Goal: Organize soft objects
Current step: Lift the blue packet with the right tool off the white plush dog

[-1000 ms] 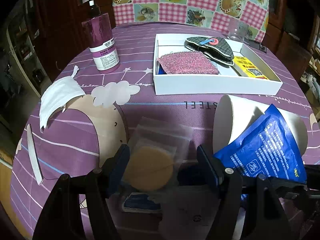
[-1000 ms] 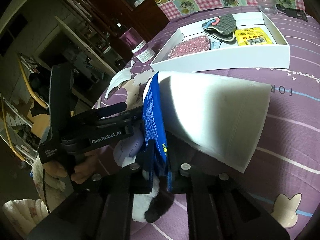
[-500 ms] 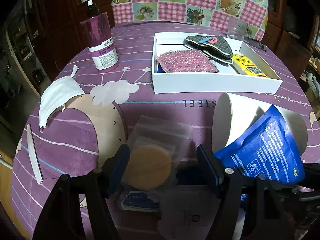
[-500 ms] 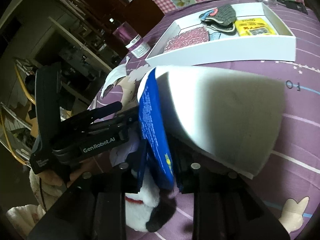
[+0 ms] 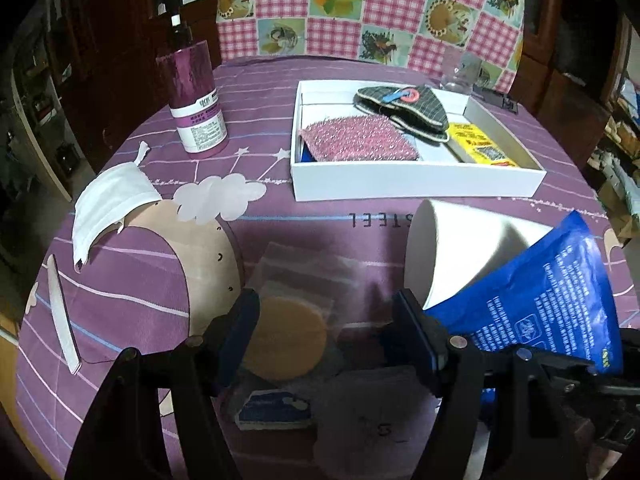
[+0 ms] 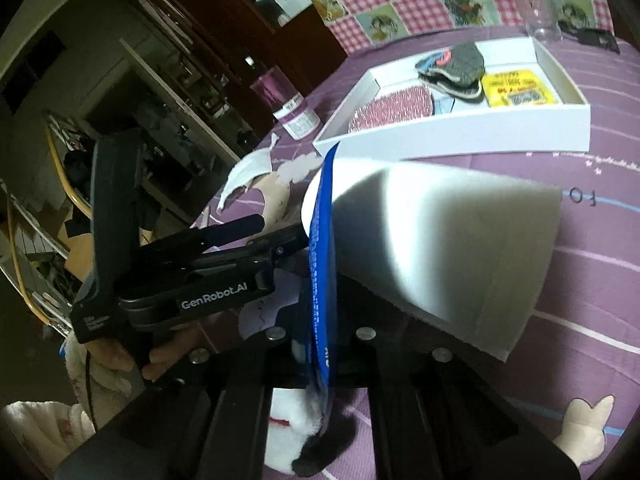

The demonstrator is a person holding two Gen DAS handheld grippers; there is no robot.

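Note:
My right gripper (image 6: 320, 340) is shut on a blue printed pouch (image 6: 320, 264) and holds it edge-on above the table; the pouch also shows in the left wrist view (image 5: 536, 300). A white foam sponge (image 6: 444, 248) lies right beside the pouch, and shows in the left wrist view (image 5: 460, 248). My left gripper (image 5: 328, 332) is open, its jaws on either side of a round tan sponge (image 5: 286, 344) in a clear wrapper. The white box (image 5: 416, 188) holds a pink scrubber (image 5: 356, 140), a plaid cloth piece (image 5: 404, 108) and a yellow packet (image 5: 480, 148).
A purple pump bottle (image 5: 194, 96) stands at the back left. A white face mask (image 5: 108, 204) lies at the left. A small blue-labelled packet (image 5: 276, 410) lies below the left gripper. A black-and-white plush toy (image 6: 296, 432) lies under the right gripper. A clear glass (image 6: 540, 12) stands behind the box.
My right gripper has lifted and tilted the blue pouch more upright, off the plush toy. The left gripper has stayed open over the tan sponge.

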